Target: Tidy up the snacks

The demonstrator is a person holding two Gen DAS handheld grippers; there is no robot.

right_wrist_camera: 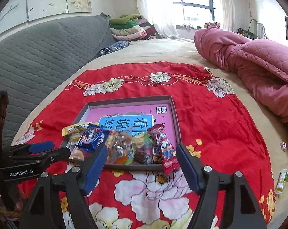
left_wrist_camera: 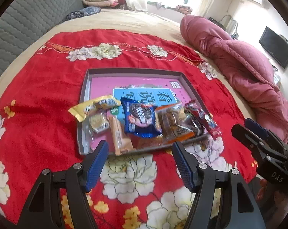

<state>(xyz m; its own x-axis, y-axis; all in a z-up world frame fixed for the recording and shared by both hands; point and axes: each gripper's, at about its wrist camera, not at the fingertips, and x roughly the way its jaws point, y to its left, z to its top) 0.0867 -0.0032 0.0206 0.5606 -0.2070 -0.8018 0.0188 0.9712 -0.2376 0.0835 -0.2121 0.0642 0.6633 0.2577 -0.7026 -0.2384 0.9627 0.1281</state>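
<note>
I am seeing a gray tray (left_wrist_camera: 83, 95) lying on a red flowered blanket (left_wrist_camera: 39, 114) spread over the bed (left_wrist_camera: 124, 21), and the snacks are piling up along its near edge. From left to right I am making out a yellow packet (left_wrist_camera: 94, 106) hanging over the left rim, a pale cake in clear wrap (left_wrist_camera: 98, 123), a tan bar (left_wrist_camera: 118, 137), a blue cookie pack (left_wrist_camera: 141, 119), an orange-trimmed bag of brown pieces (left_wrist_camera: 174, 124) and a red candy wrapper (left_wrist_camera: 203, 118) sticking out past the near right corner.

My left gripper (left_wrist_camera: 140, 164) is hovering just short of the tray, its jaws spread apart with nothing between them. My right gripper (right_wrist_camera: 142, 164) is hanging above the near rim, also released and holding nothing. A pink quilt (left_wrist_camera: 239, 66) is lying bunched to the right, and two small green and yellow packets (right_wrist_camera: 283, 179) are sitting on the bed well apart from the tray.
</note>
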